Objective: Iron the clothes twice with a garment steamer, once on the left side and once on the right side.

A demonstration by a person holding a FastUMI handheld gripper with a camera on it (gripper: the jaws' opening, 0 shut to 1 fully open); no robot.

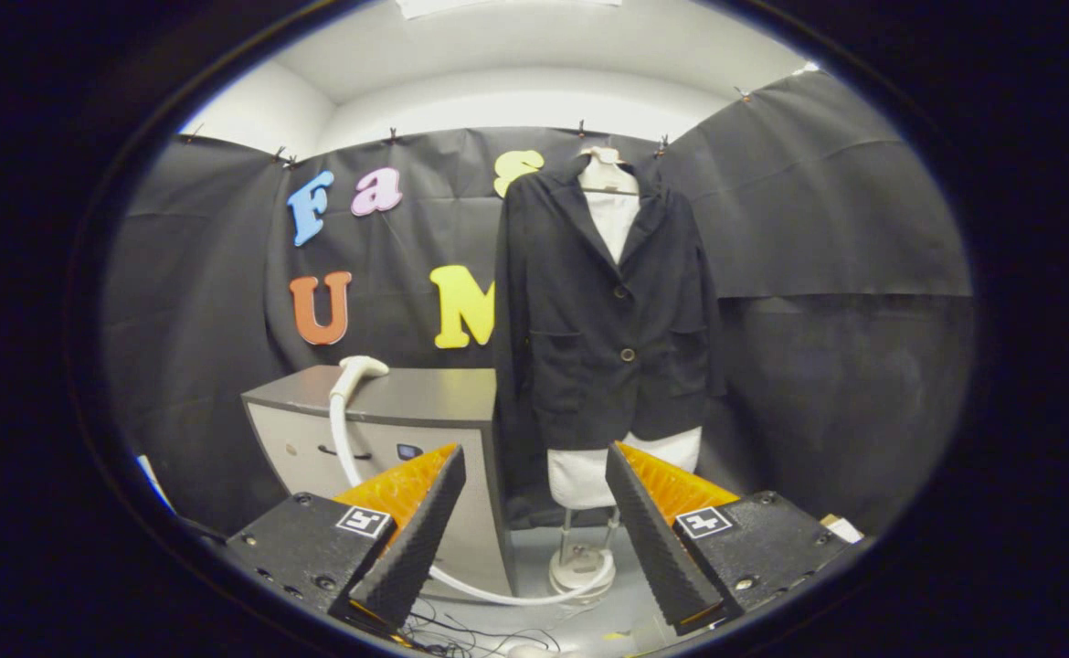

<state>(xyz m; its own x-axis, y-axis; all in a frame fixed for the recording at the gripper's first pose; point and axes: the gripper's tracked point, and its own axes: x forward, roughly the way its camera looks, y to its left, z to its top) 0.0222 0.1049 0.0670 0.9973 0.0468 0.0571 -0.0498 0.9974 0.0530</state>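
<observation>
A black buttoned jacket (pixel 609 311) hangs on a white mannequin torso (pixel 609 212) that stands on a metal pole with a round white base (pixel 580 568), well beyond my fingers. The white garment steamer head (pixel 359 371) rests on top of a grey cabinet (pixel 425 395), left of the jacket. Its white hose (pixel 343 439) drops down the cabinet front and curls along the floor toward the mannequin base. My gripper (pixel 534 521) is open, with nothing between its fingers, and far short of both steamer and jacket.
The cabinet has a drawer front with a dark handle (pixel 341 451). Loose thin cables (pixel 461 631) lie on the grey floor just ahead of the fingers. Black cloth walls close the booth behind and to both sides.
</observation>
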